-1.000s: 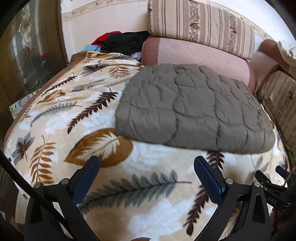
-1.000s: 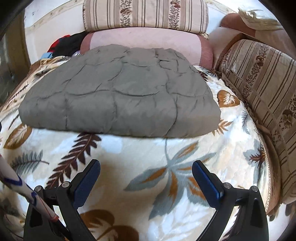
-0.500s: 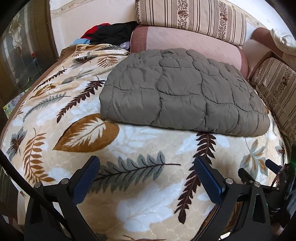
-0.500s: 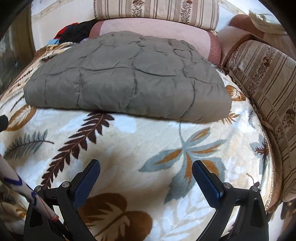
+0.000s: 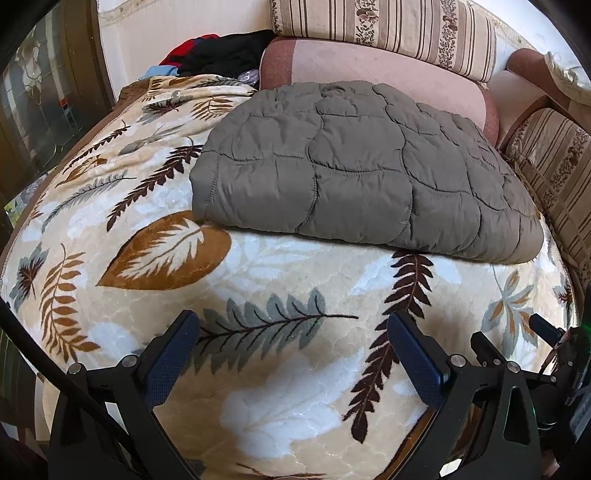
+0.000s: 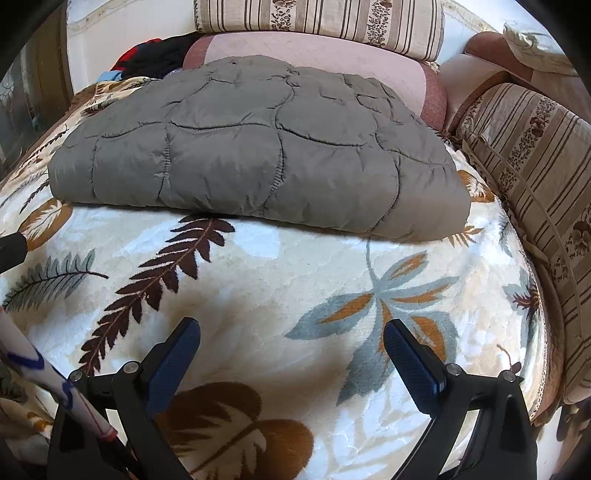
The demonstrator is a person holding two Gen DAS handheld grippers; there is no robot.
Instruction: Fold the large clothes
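Where striped cushions (image 6: 532,155) border it, leaf-print blanket (image 6: 258,295) bears folded quilted jacket (image 6: 258,147).

Blanket (image 5: 280,280): cream plush printed with brown, rust and grey-blue leaves; fills the lower and middle frame.
Striped cushion (image 5: 384,29): beige with floral bands, top centre.
Pink bolster (image 5: 354,66): just below the striped cushion, upper centre.
Pile of clothes (image 5: 221,55): black, red and light blue, upper left.
Striped sofa arm (image 6: 535,184): right edge of the right wrist view.

Both wrist views forward over shared quilted coat (image 5: 354,166).
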